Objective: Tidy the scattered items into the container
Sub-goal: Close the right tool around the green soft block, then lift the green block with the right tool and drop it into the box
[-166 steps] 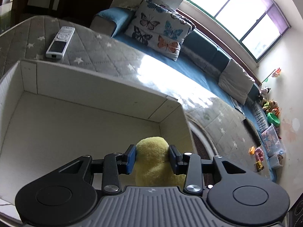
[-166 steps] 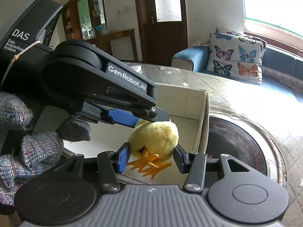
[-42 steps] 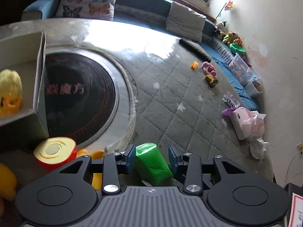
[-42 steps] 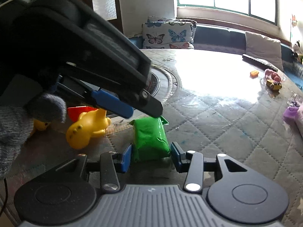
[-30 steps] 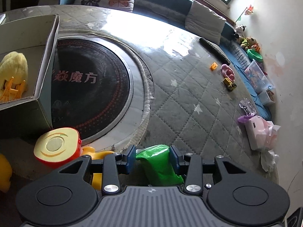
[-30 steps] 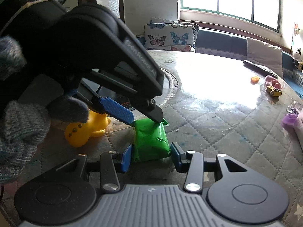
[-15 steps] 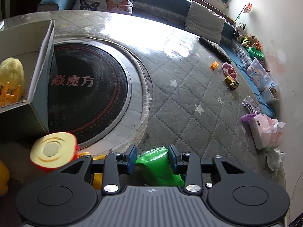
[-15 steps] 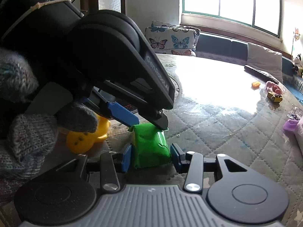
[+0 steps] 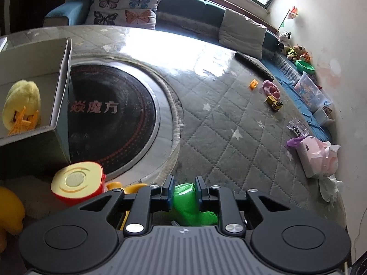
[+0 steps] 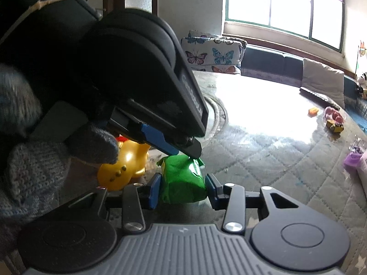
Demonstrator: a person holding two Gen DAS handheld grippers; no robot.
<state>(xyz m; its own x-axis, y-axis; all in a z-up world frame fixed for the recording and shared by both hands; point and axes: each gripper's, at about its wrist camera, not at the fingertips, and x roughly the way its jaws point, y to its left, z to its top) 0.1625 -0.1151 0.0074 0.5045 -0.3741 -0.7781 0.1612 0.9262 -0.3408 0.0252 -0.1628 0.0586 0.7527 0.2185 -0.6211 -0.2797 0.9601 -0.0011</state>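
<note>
The green packet lies on the quilted table cover, just outside the rim of the dark round plate set into the table, and both tools have hold of it. The left gripper comes down on the packet's far, crimped end; its jaws have just been closing and now pinch that end, the blue pads pressed into the green wrapper on both sides. From the right wrist view the same gripper reaches in from the upper left, its tips biting the top edge of the packet, with a hand in a grey knitted glove behind it. The right gripper clasps the packet's near, wider part, one pad against each side.

Just left of the packet sits a yellow rubber toy, and near it a red and yellow round toy. The cardboard box stands farther left on the table, apart from the packet, with a yellow plush chick already lying inside it. Small toys are scattered toward the table's far right edge.
</note>
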